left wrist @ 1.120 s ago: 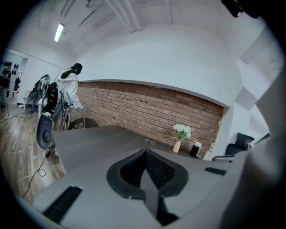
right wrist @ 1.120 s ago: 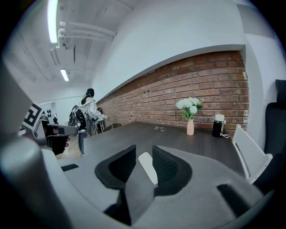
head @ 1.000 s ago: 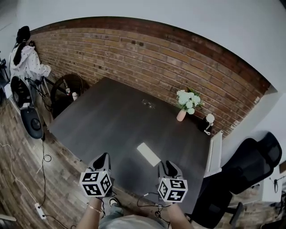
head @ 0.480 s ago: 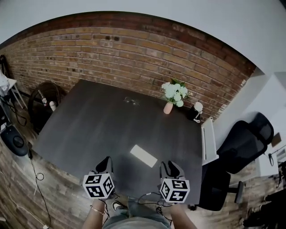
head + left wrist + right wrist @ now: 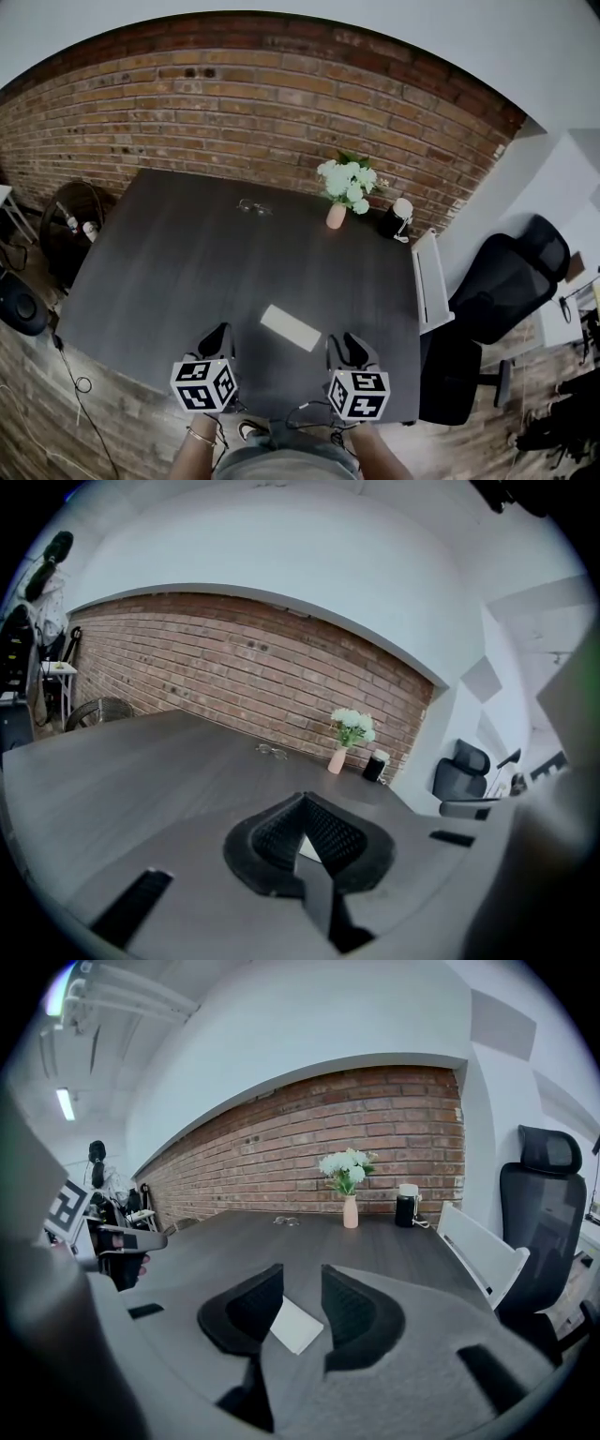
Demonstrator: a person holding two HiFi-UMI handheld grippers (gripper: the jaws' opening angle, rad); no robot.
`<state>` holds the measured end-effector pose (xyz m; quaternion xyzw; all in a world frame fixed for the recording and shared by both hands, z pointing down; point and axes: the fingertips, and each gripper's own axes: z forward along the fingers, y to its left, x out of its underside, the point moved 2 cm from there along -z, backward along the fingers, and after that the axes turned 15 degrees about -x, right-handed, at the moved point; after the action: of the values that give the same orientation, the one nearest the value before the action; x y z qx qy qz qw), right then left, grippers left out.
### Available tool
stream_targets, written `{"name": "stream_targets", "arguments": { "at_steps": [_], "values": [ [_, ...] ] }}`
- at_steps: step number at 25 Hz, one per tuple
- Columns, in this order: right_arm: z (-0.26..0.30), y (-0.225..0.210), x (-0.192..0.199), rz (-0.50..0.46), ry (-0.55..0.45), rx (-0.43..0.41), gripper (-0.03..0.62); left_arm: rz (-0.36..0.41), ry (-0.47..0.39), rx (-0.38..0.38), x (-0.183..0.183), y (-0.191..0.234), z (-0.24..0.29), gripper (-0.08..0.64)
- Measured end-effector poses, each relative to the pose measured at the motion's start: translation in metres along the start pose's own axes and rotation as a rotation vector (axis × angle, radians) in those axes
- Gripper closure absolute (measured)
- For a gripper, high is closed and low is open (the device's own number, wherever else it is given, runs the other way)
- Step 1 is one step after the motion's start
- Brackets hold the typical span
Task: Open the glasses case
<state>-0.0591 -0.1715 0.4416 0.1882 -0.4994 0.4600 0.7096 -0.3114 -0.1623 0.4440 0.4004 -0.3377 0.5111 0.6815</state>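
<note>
Glasses case (image 5: 290, 328): white, flat, lying slantwise on the dark table (image 5: 187, 253) near its front edge. Lid looks closed, though at this distance I cannot be sure.

Left gripper (image 5: 302, 799): jaws clenched tip to tip, nothing between them; held above the table edge, near the case's left end, apart from it.

Right gripper (image 5: 301, 1274): jaws released and standing apart, empty; the case shows through the gap, lying on the table beyond the tips, not touched.

Far side: flower vase (image 5: 336, 214), a pair of glasses (image 5: 251, 207), brick wall (image 5: 234, 103) behind.
</note>
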Motion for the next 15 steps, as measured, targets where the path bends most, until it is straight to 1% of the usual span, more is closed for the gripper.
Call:
{"name": "stream_targets", "arguments": {
  "at_steps": [9, 15],
  "values": [
    [0.023, -0.007, 0.028, 0.031, 0.094, -0.019, 0.459, 0.041, 0.12, 0.021, 0.036, -0.01, 0.032, 0.565],
    [0.039, -0.013, 0.059, 0.058, 0.151, -0.032, 0.457, 0.052, 0.203, 0.01, 0.074, -0.006, 0.048, 0.565]
  ]
}}
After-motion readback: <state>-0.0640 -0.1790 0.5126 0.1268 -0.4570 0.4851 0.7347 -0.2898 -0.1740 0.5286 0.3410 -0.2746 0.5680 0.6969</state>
